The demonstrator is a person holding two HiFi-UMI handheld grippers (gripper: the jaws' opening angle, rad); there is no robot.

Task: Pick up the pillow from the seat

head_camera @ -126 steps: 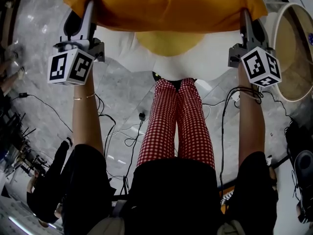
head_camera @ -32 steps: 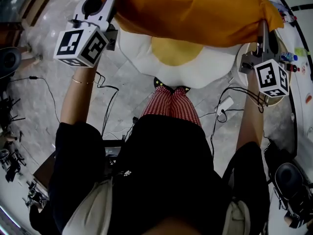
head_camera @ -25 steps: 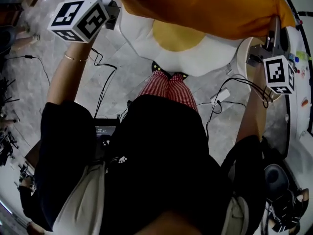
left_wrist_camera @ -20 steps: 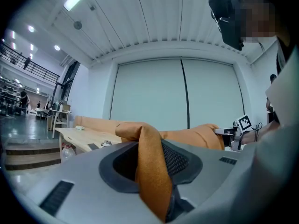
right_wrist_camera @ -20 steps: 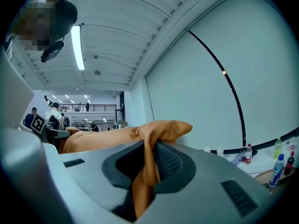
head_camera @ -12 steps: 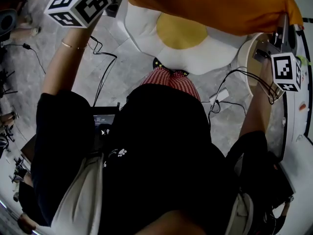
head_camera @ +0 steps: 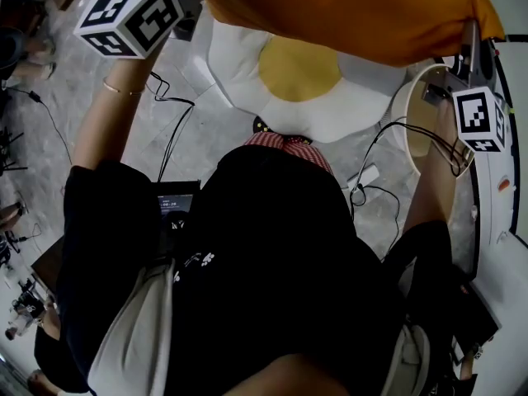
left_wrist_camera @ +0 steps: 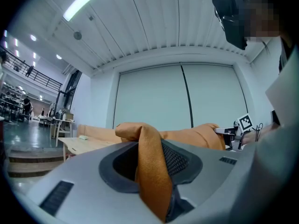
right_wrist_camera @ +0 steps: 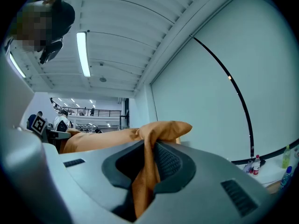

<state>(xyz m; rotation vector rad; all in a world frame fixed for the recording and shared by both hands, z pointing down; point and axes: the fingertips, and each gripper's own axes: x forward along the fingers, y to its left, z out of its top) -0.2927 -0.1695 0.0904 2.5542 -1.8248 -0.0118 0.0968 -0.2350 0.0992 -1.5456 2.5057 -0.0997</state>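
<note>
Left hand-held gripper (left_wrist_camera: 152, 164): I am clamping it on a fold of the orange pillow (head_camera: 346, 11), at the upper left.
Right hand-held gripper (right_wrist_camera: 145, 171): I am pinching the opposite corner, at the right edge.
Pillow: hanging across the top of the head view, clear above the fried-egg seat (head_camera: 301, 77).
Long axis: running left to right between both grippers, neither hand nearer.

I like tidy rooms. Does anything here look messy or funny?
Nothing is spilled or broken. The orange pillow hangs above the fried-egg cushion, pinched only at its corners by the left gripper and the right gripper. Loose cables sprawl across the floor.
</note>
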